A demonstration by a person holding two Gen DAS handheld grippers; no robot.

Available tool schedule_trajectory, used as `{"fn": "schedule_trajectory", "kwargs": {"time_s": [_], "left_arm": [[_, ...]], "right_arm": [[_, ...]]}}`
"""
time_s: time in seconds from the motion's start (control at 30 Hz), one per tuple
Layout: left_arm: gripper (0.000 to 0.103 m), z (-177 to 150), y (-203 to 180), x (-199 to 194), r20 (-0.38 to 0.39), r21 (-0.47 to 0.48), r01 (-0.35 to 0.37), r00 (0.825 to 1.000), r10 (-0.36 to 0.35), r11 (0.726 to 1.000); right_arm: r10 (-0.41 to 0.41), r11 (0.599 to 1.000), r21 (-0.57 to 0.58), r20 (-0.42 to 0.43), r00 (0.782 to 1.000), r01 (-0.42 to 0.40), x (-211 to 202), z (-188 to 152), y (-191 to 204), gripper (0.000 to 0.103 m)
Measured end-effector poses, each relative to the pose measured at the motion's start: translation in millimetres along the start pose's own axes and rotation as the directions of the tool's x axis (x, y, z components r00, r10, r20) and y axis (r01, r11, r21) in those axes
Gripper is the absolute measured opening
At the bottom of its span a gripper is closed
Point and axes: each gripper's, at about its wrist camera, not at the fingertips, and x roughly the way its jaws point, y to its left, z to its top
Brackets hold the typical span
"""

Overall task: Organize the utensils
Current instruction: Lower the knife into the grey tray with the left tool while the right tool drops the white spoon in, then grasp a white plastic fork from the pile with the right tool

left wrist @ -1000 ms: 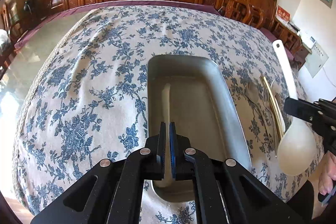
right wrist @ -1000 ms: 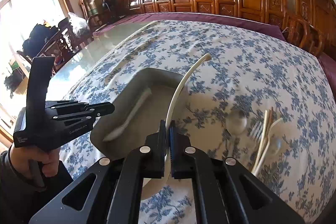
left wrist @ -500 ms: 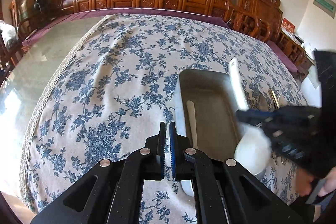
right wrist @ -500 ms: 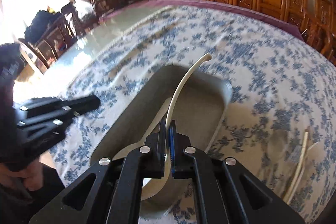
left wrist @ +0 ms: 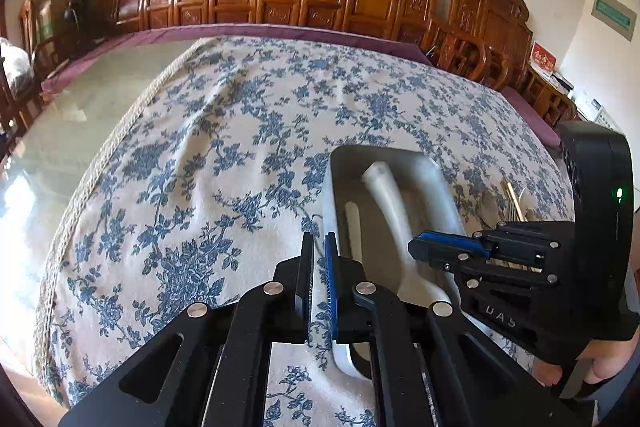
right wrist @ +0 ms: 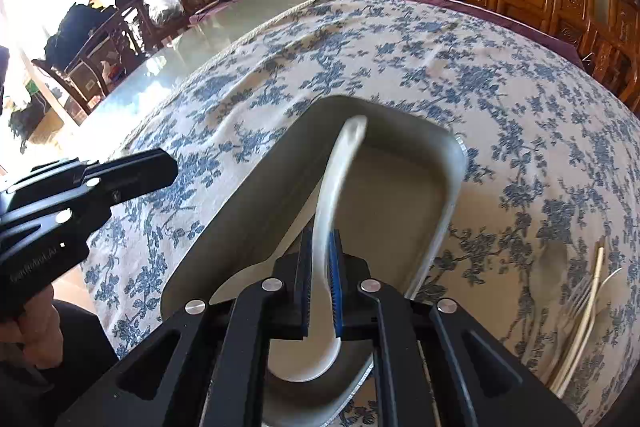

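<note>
My right gripper (right wrist: 319, 279) hangs over the metal tray (right wrist: 448, 187), jaws opening around the white ladle (right wrist: 332, 179), apparently blurred, to release it; a second white utensil (left wrist: 352, 227) lies inside. My left gripper (left wrist: 319, 275), fingers together and empty, waits beside the tray; the remaining cutlery (right wrist: 584, 307) lies on the tablecloth (right wrist: 400, 47).

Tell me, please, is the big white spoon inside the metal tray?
Inside: the white spoon lies over the metal tray floor, between the right gripper pads as its jaws open.

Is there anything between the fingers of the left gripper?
No, the left gripper has nothing between its fingers; only the flowered tablecloth shows through the narrow gap.
</note>
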Motion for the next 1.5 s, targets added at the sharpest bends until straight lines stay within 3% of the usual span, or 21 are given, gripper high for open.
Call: {"fn": "schedule_trajectory", "kwargs": {"time_s": [0.2,0.3,0.5,0.57,0.6,0.63,0.73,1.07,1.27,1.5], "left_arm": [[0.010,0.9,-19.5,-8.9,0.023,0.025,0.023,0.999,-0.024,0.999],[0.015,0.2,-31.1,-13.8,0.029,0.037,0.046,0.998,-0.047,0.998],[0.036,-0.3,-61.6,-16.9,0.035,0.062,0.087,0.995,-0.090,0.994],[0.042,-1.4,-72.1,-15.8,0.032,0.066,0.101,0.994,-0.103,0.993],[0.052,-2.5,-76.4,-15.4,0.034,0.066,0.103,0.994,-0.105,0.992],[0.058,-3.5,-79.4,-14.8,0.035,0.068,0.103,0.994,-0.106,0.992],[0.065,-7.3,-93.6,-11.6,0.029,0.089,0.095,0.995,-0.098,0.991],[0.068,-24.5,-130.5,-1.1,-0.001,0.147,0.117,0.993,-0.118,0.982],[0.068,-31.7,-147.5,2.1,-0.023,0.189,0.136,0.991,-0.134,0.972],[0.068,-37.6,-158.9,5.8,-0.035,0.231,0.130,0.992,-0.125,0.964]], "right_arm": [[-0.005,0.999,0.043,0.066,0.998,0.002,-43.3,-2.4,-21.8,0.011],[-0.054,0.997,0.058,0.111,0.992,0.048,-72.7,-14.3,-40.7,0.011],[-0.212,0.970,0.146,0.102,0.972,0.196,-104.6,-53.0,-101.2,0.012],[-0.269,0.954,0.161,0.077,0.960,0.255,-106.9,-67.5,-121.9,0.022],[-0.286,0.947,0.168,0.064,0.956,0.272,-106.3,-73.8,-130.0,0.029],[-0.299,0.942,0.174,0.054,0.953,0.286,-104.5,-78.7,-135.8,0.029],[-0.318,0.931,0.197,0.015,0.948,0.309,-95.9,-94.9,-152.5,0.029],[-0.312,0.913,0.247,-0.092,0.946,0.325,-59.1,-113.7,-171.7,0.029],[-0.265,0.906,0.322,-0.078,0.961,0.276,-70.0,-124.8,-183.6,0.011],[-0.270,0.895,0.354,-0.054,0.961,0.271,-84.2,-130.7,-193.1,0.010]]}}
